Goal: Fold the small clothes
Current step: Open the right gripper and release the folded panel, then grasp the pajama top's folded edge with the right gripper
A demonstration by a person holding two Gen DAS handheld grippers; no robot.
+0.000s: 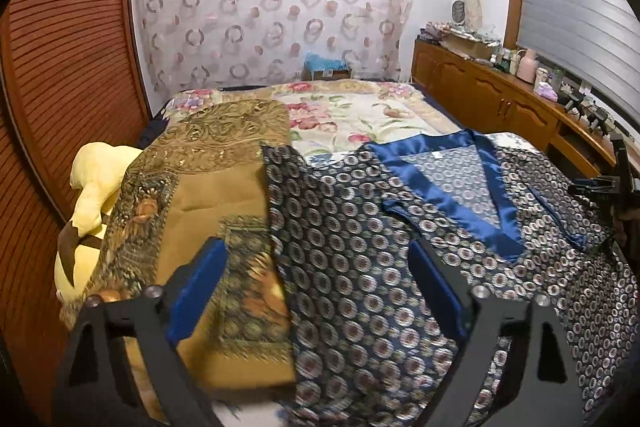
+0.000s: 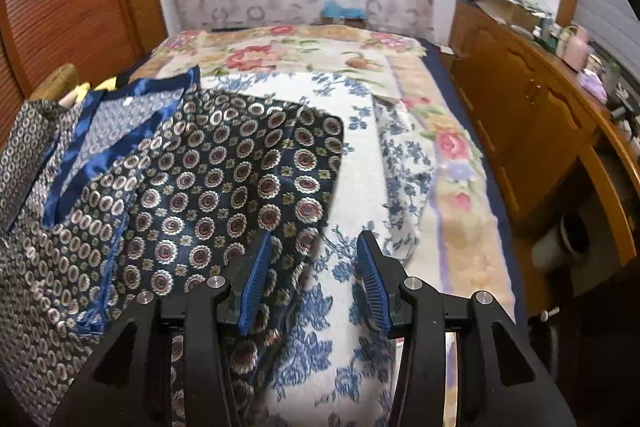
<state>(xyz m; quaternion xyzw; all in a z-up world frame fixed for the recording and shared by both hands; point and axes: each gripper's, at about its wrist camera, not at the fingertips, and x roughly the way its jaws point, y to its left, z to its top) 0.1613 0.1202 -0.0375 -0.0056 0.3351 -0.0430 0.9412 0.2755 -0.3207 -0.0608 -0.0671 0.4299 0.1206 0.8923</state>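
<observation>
Your left gripper (image 1: 316,259) is hovering with its jaws wide apart over the dark navy satin top patterned with round medallions (image 1: 360,267), gripping nothing. That top is lying spread on the floral bed cover (image 2: 360,163), its blue-trimmed neckline (image 1: 452,187) facing up. Your right gripper (image 2: 314,247) is standing parted and empty above the garment's sleeve edge.

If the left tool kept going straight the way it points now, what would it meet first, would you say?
Most likely the patterned shirt spread on the bed: the open left tool frames its left edge, beside the brown cloth. Depth is hard to judge.
</observation>
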